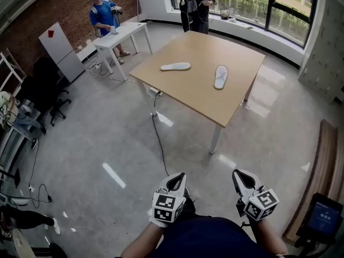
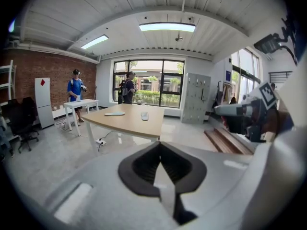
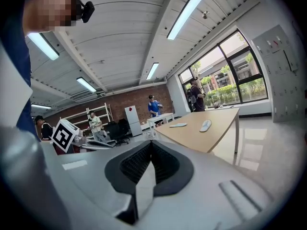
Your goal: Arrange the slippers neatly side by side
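Note:
Two white slippers lie apart on a wooden table (image 1: 183,90) far ahead of me. One slipper (image 1: 175,66) lies crosswise toward the table's left; the other slipper (image 1: 221,76) lies lengthwise to its right. Both show small in the left gripper view, slipper (image 2: 114,113) and slipper (image 2: 144,115), and in the right gripper view, slipper (image 3: 178,125) and slipper (image 3: 205,125). My left gripper (image 1: 176,181) and right gripper (image 1: 243,178) are held close to my body, well short of the table, both shut with nothing between the jaws.
A black cable (image 1: 157,138) runs across the grey floor from the table toward me. A white table (image 1: 121,35) with a person in blue stands at the back left; another person stands by the windows. A wooden bench (image 1: 317,171) lies at the right, office chairs (image 1: 56,104) at the left.

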`<act>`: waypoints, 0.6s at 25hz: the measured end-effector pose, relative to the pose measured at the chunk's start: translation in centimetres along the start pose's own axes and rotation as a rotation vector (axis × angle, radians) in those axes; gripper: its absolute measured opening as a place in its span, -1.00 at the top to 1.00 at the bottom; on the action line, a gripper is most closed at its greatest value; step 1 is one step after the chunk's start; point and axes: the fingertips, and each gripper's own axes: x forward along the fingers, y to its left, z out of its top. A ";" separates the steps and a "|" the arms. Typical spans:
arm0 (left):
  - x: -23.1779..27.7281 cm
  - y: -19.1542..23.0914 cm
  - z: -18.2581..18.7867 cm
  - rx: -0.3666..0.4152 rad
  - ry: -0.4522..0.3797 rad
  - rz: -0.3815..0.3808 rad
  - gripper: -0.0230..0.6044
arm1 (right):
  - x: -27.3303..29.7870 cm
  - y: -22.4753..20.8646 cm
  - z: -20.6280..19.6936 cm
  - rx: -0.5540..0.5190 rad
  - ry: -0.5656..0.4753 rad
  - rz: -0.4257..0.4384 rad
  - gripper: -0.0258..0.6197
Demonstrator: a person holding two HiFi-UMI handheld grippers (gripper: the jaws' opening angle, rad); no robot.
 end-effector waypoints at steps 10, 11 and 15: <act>3.7 10.1 3.1 -0.039 -0.012 0.017 0.92 | 10.2 0.2 1.7 -0.017 0.048 -0.004 0.90; 4.0 11.2 3.1 -0.047 -0.011 0.019 0.92 | 11.3 0.4 1.9 -0.021 0.054 -0.001 0.90; 5.0 15.2 3.3 -0.081 -0.018 0.032 0.92 | 15.7 1.2 2.2 -0.041 0.086 0.020 0.90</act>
